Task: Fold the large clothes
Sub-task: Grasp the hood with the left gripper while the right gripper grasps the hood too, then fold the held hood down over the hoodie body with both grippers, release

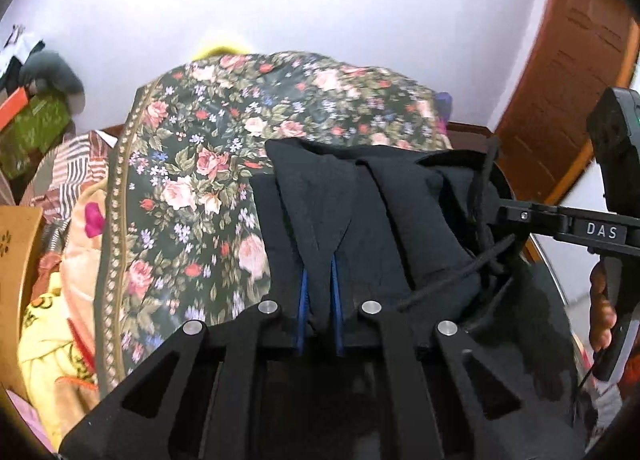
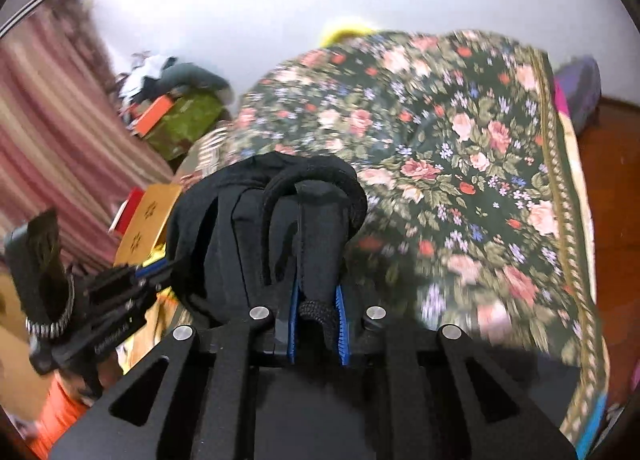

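Note:
A black garment (image 1: 400, 220) with a drawstring hangs bunched between my two grippers, lifted above a bed covered by a floral blanket (image 1: 192, 180). My left gripper (image 1: 320, 292) is shut on a fold of the black cloth between its blue pads. My right gripper (image 2: 318, 320) is shut on the garment (image 2: 256, 220) and on its thick black cord. The right gripper also shows at the right of the left wrist view (image 1: 520, 216). The left gripper shows at the left of the right wrist view (image 2: 152, 272). The rest of the garment hangs hidden below the grippers.
The floral blanket (image 2: 460, 180) covers the bed. Loose clothes and a yellow cloth (image 1: 52, 324) lie at the left. A cardboard box (image 1: 16, 260), a green box (image 1: 32, 128) and a wooden door (image 1: 568, 72) stand around. A striped curtain (image 2: 52, 132) hangs at the left.

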Motion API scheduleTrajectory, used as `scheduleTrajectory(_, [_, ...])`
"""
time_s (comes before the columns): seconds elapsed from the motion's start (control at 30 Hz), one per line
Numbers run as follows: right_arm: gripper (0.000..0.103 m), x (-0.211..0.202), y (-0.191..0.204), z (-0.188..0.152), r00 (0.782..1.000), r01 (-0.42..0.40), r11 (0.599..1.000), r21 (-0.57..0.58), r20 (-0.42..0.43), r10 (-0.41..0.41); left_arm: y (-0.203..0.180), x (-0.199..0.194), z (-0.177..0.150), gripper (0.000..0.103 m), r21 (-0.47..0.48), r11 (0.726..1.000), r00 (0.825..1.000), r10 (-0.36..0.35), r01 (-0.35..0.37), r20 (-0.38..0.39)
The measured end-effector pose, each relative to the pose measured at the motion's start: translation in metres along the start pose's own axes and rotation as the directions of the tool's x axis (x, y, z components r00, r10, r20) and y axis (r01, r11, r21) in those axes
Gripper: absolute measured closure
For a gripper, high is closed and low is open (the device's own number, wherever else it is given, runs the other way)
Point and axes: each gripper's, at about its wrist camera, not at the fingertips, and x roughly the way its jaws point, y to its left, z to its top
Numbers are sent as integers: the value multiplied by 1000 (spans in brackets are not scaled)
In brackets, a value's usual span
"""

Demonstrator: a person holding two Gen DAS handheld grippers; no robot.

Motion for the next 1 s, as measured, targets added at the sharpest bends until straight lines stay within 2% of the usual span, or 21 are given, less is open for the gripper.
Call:
scheduleTrajectory(0.13, [90, -26, 13, -42, 1000, -25, 999, -37, -3, 25, -13, -42, -31, 94, 26, 999, 999, -34, 34, 5])
scheduleTrajectory(0.33, [89, -39, 27, -105, 1000, 15, 993, -115, -25, -18, -22, -75, -87, 94, 46, 996, 997, -69, 70, -32])
scheduleTrajectory(0.43, [88, -39, 31, -129, 997, 58, 987, -151, -32, -64, -26, -77, -119, 94, 60, 995, 996, -70, 73, -63])
scheduleTrajectory(0.5, [84, -34, 32, -144, 996, 70, 983, -171, -40, -78, -28, -75, -136, 94, 58, 997, 995, -46, 52, -88])
scheduleTrajectory(0.63, [82, -30, 27, -159, 990, 89, 982, -165, -92, -105, -20, -58, -170, 94, -40, 999, 986, -25, 18, -163])
scheduleTrajectory(0.8, [82, -44, 21, -166, 986, 83, 987, -137, -133, -102, -15, -56, -193, 94, -79, 997, 977, -40, 24, -209])
scheduleTrajectory(0.9, [82, -60, 21, -169, 989, 110, 983, -145, -87, -123, -15, -69, -200, 87, -44, 999, 980, -18, 10, -200])
scheduleTrajectory(1.0, [82, -77, 23, -162, 984, 174, 970, -170, -8, -178, -12, -86, -198, 69, -12, 998, 986, 66, -68, -152])
